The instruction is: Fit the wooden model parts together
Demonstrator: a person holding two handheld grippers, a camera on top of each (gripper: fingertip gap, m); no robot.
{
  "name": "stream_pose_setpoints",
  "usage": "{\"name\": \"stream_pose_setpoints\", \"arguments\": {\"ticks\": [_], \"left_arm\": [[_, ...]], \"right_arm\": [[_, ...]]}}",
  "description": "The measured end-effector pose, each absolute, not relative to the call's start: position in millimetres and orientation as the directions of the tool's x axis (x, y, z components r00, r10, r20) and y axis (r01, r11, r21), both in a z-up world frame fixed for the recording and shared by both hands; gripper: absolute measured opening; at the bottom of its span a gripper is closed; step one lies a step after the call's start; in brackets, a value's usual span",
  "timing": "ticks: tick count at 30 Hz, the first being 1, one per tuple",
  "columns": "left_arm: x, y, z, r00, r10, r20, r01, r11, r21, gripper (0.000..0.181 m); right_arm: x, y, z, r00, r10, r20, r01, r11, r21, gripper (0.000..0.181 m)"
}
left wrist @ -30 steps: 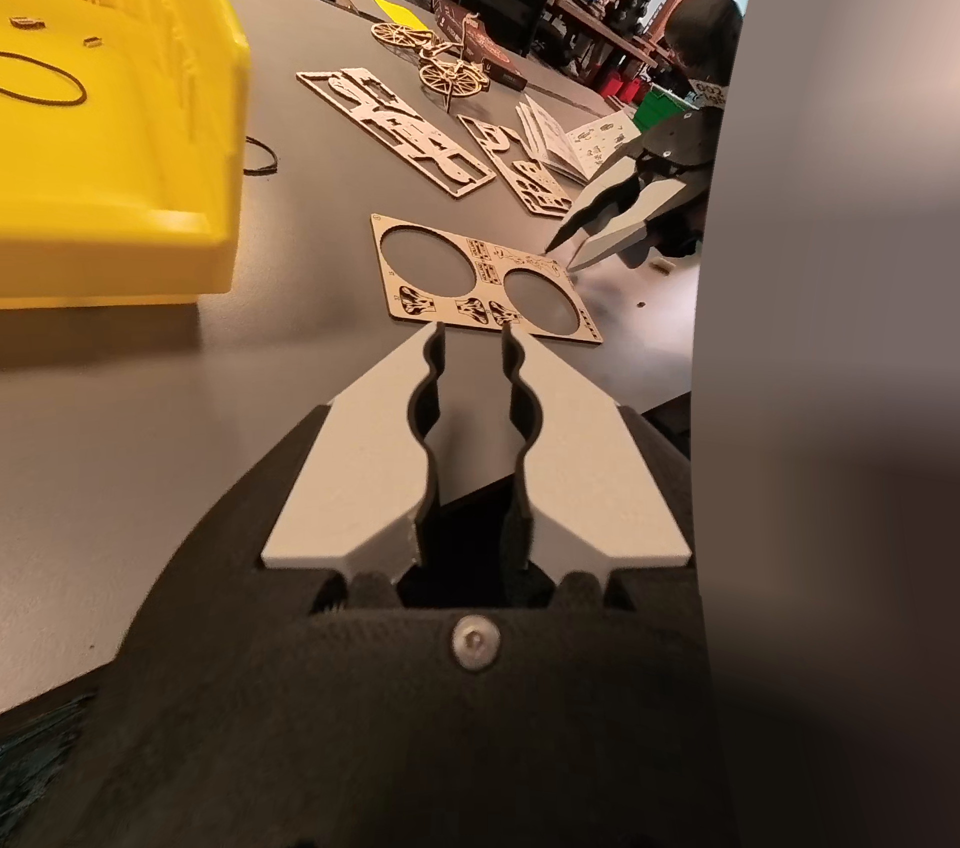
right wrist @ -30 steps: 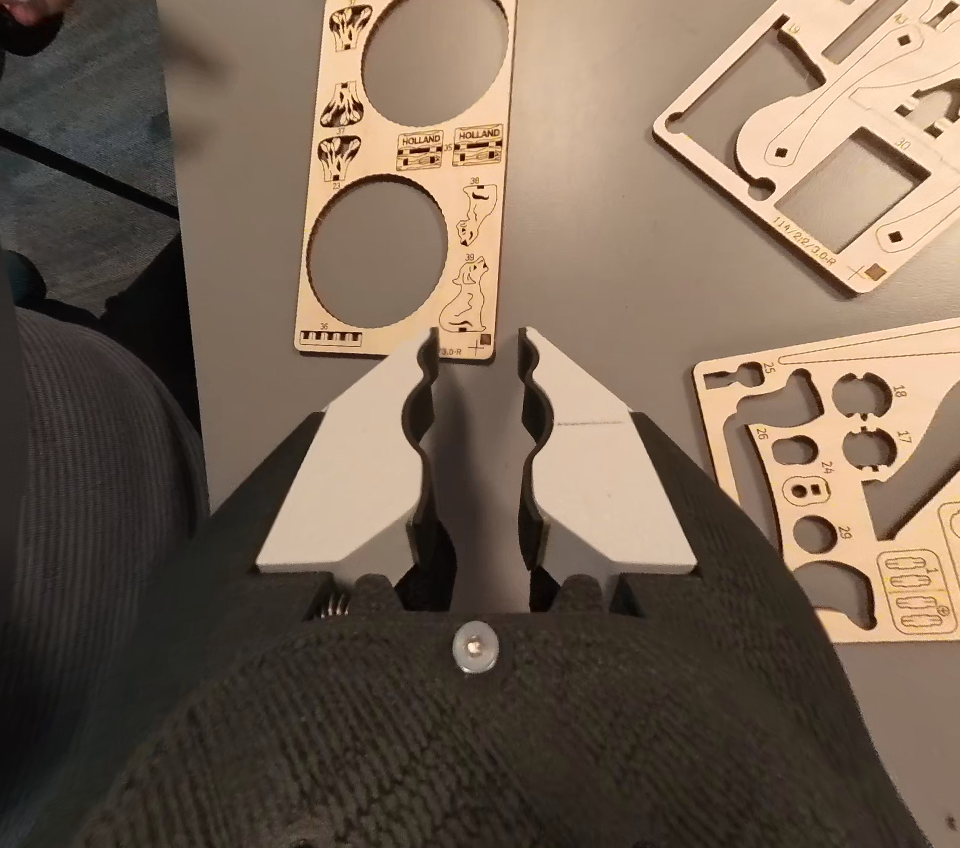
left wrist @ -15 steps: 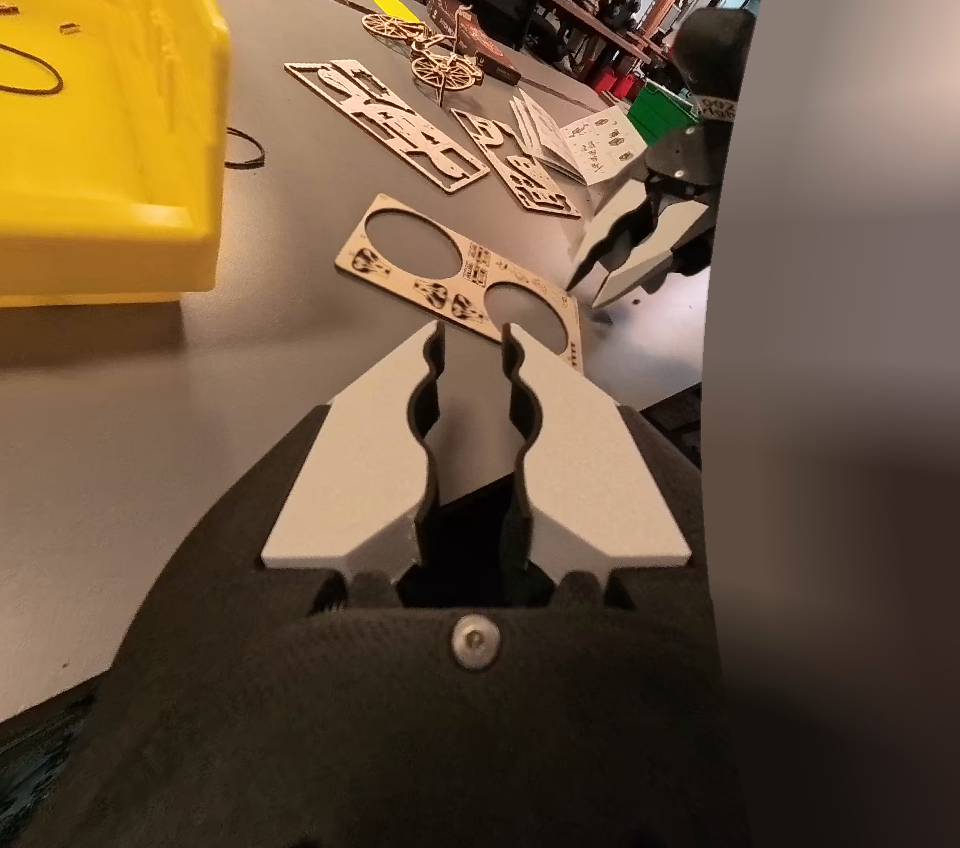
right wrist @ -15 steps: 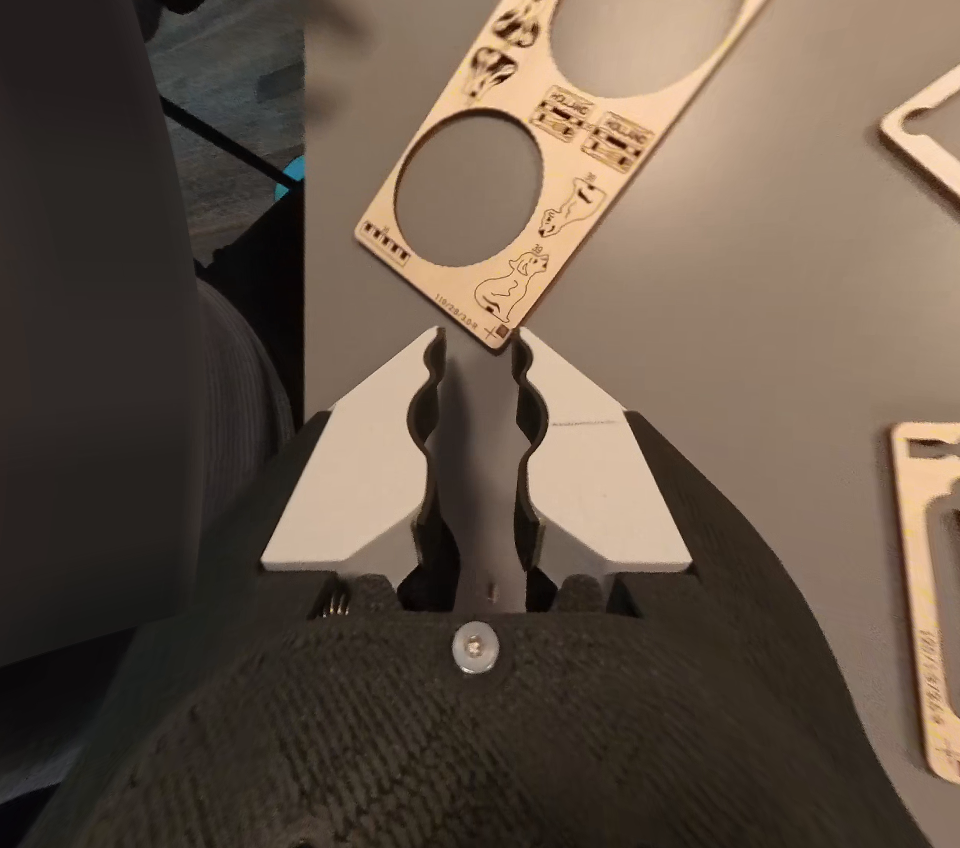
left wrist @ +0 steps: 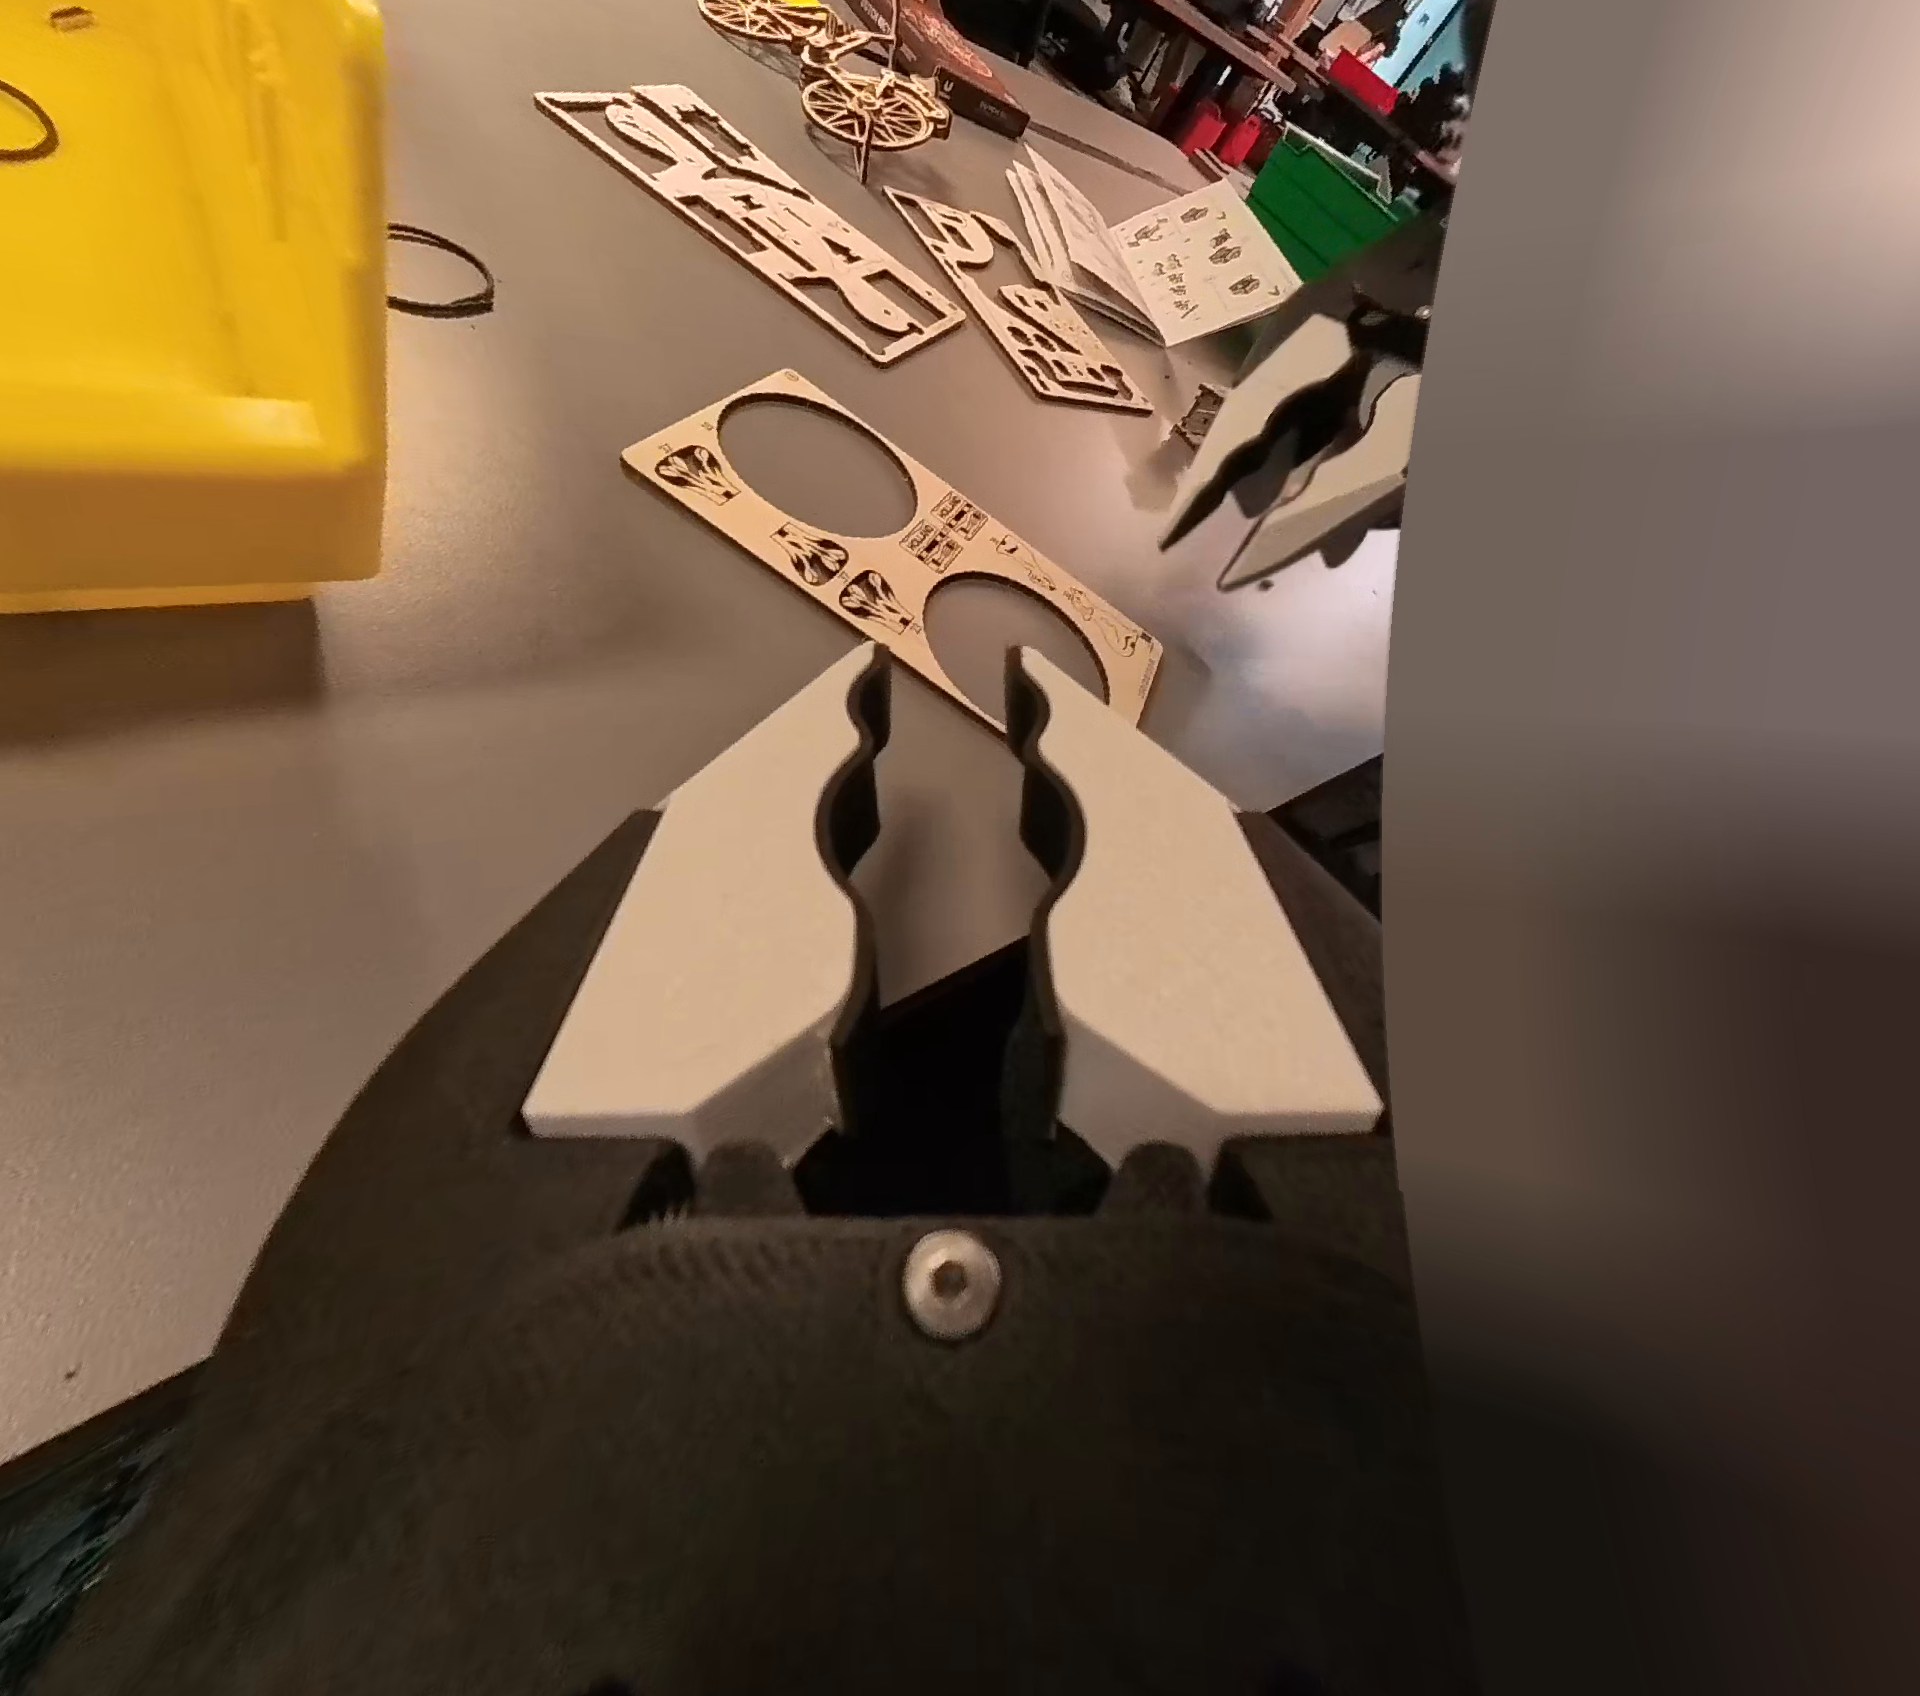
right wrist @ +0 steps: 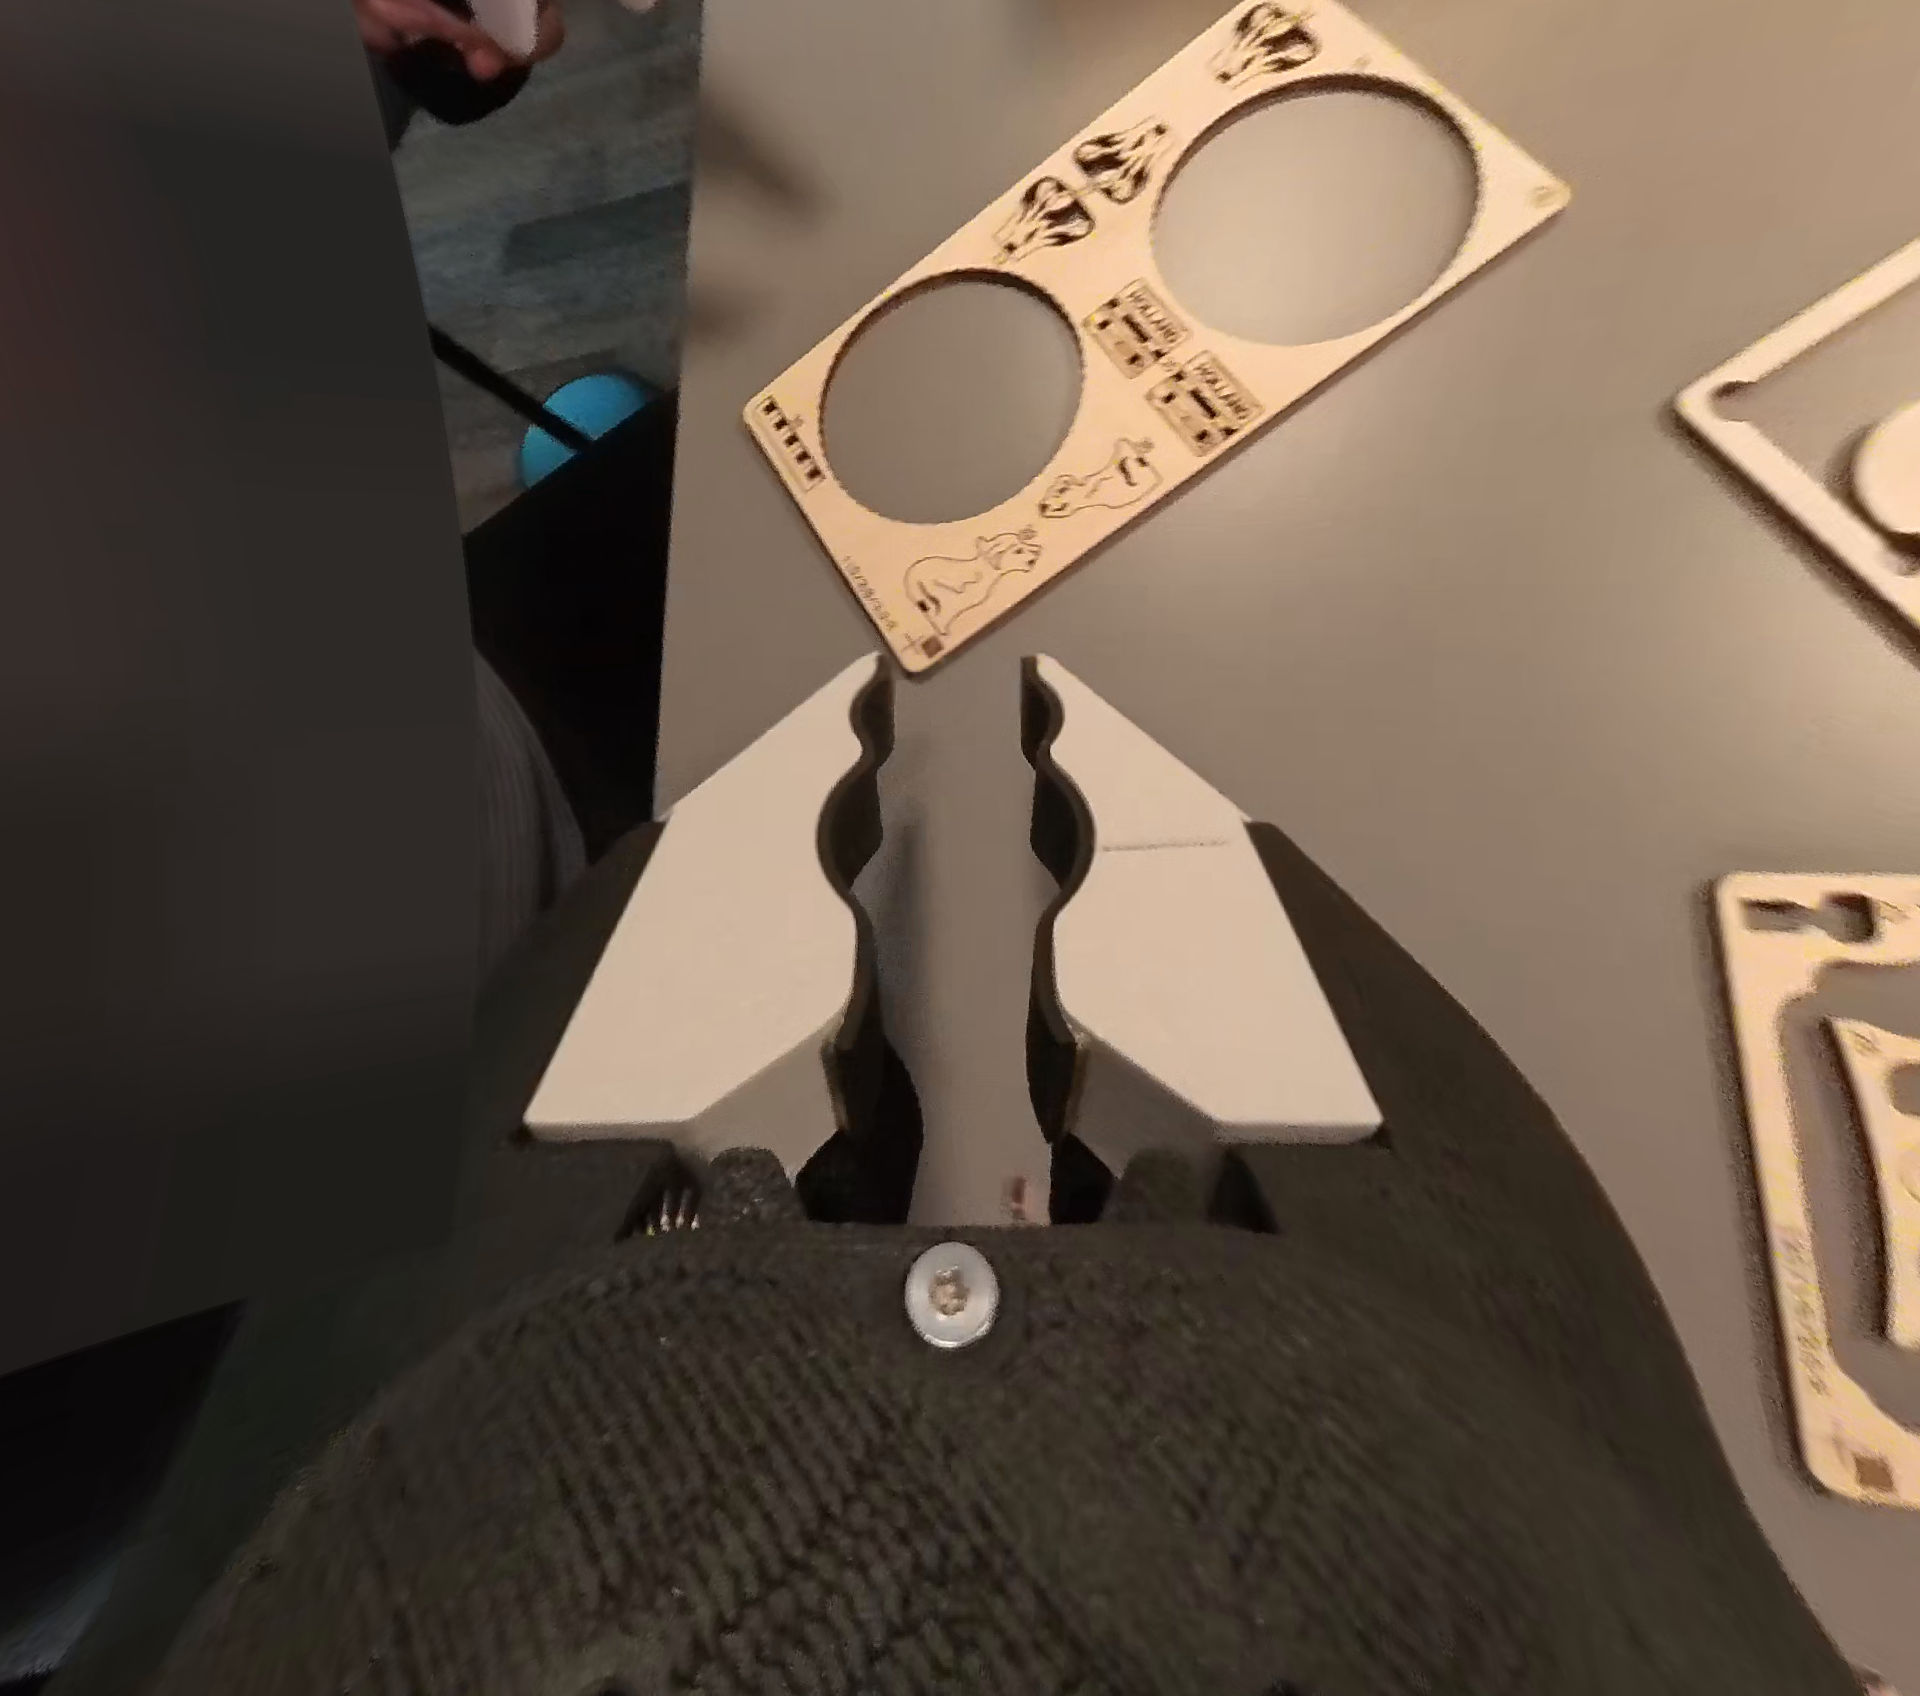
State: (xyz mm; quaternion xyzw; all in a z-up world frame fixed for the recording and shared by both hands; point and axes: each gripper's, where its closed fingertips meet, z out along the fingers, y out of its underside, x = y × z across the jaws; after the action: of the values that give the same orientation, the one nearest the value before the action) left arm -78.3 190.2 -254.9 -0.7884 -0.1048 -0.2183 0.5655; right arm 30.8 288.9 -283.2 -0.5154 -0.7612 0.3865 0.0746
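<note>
Just ahead of the left gripper (left wrist: 945, 659) lies the two-holed sheet (left wrist: 831, 524) on the table (left wrist: 208, 867), bin (left wrist: 156, 244) to its left, more sheets (left wrist: 758, 223) and bicycle (left wrist: 831, 67) beyond, right gripper (left wrist: 1236, 545) at right.

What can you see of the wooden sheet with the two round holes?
The wooden sheet is a thin, pale plywood rectangle lying flat on the grey table, near the table's edge. Two large round cut-outs show the table through them. Small laser-cut parts with dark burnt outlines sit along one long side, between the holes and along the other side; some look like little figures. Printed marks sit at its corners. In the right wrist view it lies diagonally, one corner just ahead of the right gripper. Nothing grips it.
</note>
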Motion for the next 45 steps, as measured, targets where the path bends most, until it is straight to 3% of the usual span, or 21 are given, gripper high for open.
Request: {"name": "stream_pose_setpoints", "arguments": {"ticks": [11, 36, 45], "left_arm": [[-73.5, 196.8, -254.0, 0.881, -0.097, 0.463, 0.404, -0.353, -0.844, 0.020], [-71.6, 201.1, -258.7, 0.877, -0.100, 0.469, 0.403, -0.376, -0.834, 0.020], [-71.1, 203.9, -259.7, 0.876, -0.100, 0.472, 0.405, -0.381, -0.831, 0.020]], "right_arm": [[20.6, 299.7, -282.0, -0.397, 0.882, -0.254, 0.700, 0.111, -0.706, 0.021], [25.8, 312.4, -279.8, -0.404, 0.898, -0.176, 0.683, 0.167, -0.711, 0.024], [29.5, 363.6, -263.8, -0.180, 0.972, -0.151, 0.680, 0.013, -0.733, 0.029]]}}
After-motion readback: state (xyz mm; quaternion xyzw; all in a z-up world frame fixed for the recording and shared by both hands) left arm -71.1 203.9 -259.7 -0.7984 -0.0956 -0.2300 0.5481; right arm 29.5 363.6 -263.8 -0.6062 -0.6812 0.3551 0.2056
